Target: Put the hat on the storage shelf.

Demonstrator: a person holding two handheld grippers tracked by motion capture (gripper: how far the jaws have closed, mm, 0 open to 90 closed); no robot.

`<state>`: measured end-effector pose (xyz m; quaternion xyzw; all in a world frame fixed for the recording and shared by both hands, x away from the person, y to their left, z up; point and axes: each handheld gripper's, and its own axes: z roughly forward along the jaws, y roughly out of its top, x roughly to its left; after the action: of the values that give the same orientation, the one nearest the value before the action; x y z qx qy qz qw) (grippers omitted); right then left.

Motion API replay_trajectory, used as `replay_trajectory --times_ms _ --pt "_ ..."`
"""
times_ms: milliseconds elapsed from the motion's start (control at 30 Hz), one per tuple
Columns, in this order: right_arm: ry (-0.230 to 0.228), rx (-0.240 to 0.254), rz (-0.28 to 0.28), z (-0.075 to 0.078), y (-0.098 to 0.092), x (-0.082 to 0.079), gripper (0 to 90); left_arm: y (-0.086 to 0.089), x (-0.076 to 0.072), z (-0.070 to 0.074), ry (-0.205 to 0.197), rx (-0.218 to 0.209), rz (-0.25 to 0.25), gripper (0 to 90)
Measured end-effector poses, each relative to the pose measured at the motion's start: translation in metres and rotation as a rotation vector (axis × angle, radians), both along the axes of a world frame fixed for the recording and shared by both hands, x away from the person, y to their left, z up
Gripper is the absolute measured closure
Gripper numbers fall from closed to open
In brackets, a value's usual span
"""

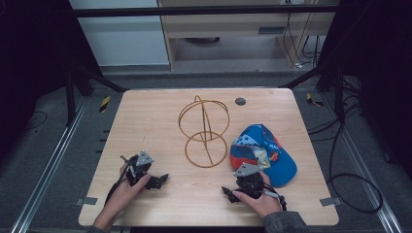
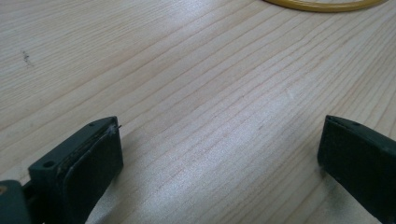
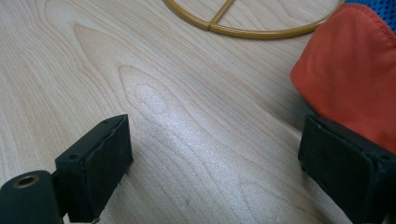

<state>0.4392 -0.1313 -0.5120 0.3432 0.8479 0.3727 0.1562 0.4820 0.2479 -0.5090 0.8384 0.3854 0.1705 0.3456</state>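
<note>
**Both grippers open and low at the near edge of the worktop**

While the person's hands come in from the near edge, the left hand-held gripper (image 1: 160, 180) rests low over the pale wooden worktop (image 1: 145, 116) at the near left, its jaws pointing right toward the middle. Seen from the left gripper view, those jaws stand wide apart with nothing but bare wood grain between them; a sliver of yellow ring crosses the far edge of that view.

At the near right, the right hand-held gripper (image 1: 227, 192) sits under the right hand (image 1: 260, 201), jaws pointing left. From the right gripper view its jaws are likewise spread wide and empty, and the orange fabric of the cap (image 3: 355, 70) lies just beside the right-hand jaw, possibly touching it; I cannot tell.

A gold wire frame (image 1: 204, 132), made of rings joined by thin rods, stands in the middle of the worktop, its flat lower ring nearest the person. Just to its right lies the blue and orange cap (image 1: 272, 155), with the right gripper's grey plate (image 1: 247, 169) at its near edge. A small dark disc (image 1: 240, 101) sits on the far side of the worktop.
</note>
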Motion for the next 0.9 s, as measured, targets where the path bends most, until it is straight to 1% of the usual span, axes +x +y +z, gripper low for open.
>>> replay_trajectory --times_ms 200,333,367,400,433,467,500,533,600,633,667,700,733,767,800,833,900 --pt "0.001 0.001 -0.005 0.000 0.000 0.000 9.9 0.000 0.000 0.000 0.001 0.004 -0.002 0.0" --pt "0.003 -0.005 -0.014 0.002 0.000 -0.002 12.7 0.000 0.000 0.000 0.001 0.004 -0.002 0.0" --pt "-0.005 0.021 -0.019 0.008 -0.002 -0.005 13.5 0.000 0.000 0.000 0.001 0.004 -0.002 0.0" --pt "-0.007 0.037 -0.016 0.011 -0.003 -0.006 13.9 0.000 0.000 0.000 0.001 0.004 -0.002 0.0" --pt "-0.007 0.037 -0.016 0.011 -0.003 -0.006 13.9 0.000 0.000 0.000 0.001 0.004 -0.002 0.0" --pt "-0.024 0.018 -0.014 0.024 -0.007 -0.008 14.5 0.000 0.000 0.000 0.001 0.005 -0.002 0.0" --pt "-0.027 0.009 -0.015 0.027 -0.008 -0.008 15.0 0.000 0.000 0.000 0.000 0.005 -0.001 0.0" --pt "-0.038 -0.004 -0.011 0.038 -0.012 -0.009 15.2 0.000 0.000 0.000 0.000 0.005 0.000 0.0" --pt "-0.065 -0.013 -0.034 0.058 -0.023 -0.009 17.0 0.000 0.000 0.000 -0.001 0.007 -0.001 0.0" --pt "-0.065 -0.013 -0.034 0.058 -0.023 -0.009 17.0 0.000 0.000 0.000 -0.001 0.007 -0.001 0.0" --pt "-0.076 -0.004 -0.046 0.071 -0.035 -0.007 17.6 0.000 0.000 0.000 0.001 0.004 0.001 0.0" --pt "-0.074 -0.012 -0.056 0.078 -0.041 -0.006 18.7 0.000 0.000 0.000 0.000 0.004 0.001 0.0" --pt "-0.065 -0.031 -0.066 0.083 -0.047 -0.003 20.7 0.000 0.000 0.000 0.001 0.004 0.000 0.0" --pt "-0.065 -0.031 -0.066 0.083 -0.047 -0.003 20.7 0.000 0.000 0.000 0.001 0.004 0.000 0.0" --pt "-0.053 -0.067 -0.087 0.093 -0.059 0.004 22.5 0.000 0.000 0.000 0.001 0.004 0.001 0.0" --pt "-0.036 -0.086 -0.097 0.098 -0.064 0.008 22.8 0.000 0.000 0.000 0.001 0.004 0.001 0.0" --pt "0.000 -0.107 -0.121 0.109 -0.075 0.018 23.6 0.000 0.000 0.000 0.001 0.004 0.001 0.0"
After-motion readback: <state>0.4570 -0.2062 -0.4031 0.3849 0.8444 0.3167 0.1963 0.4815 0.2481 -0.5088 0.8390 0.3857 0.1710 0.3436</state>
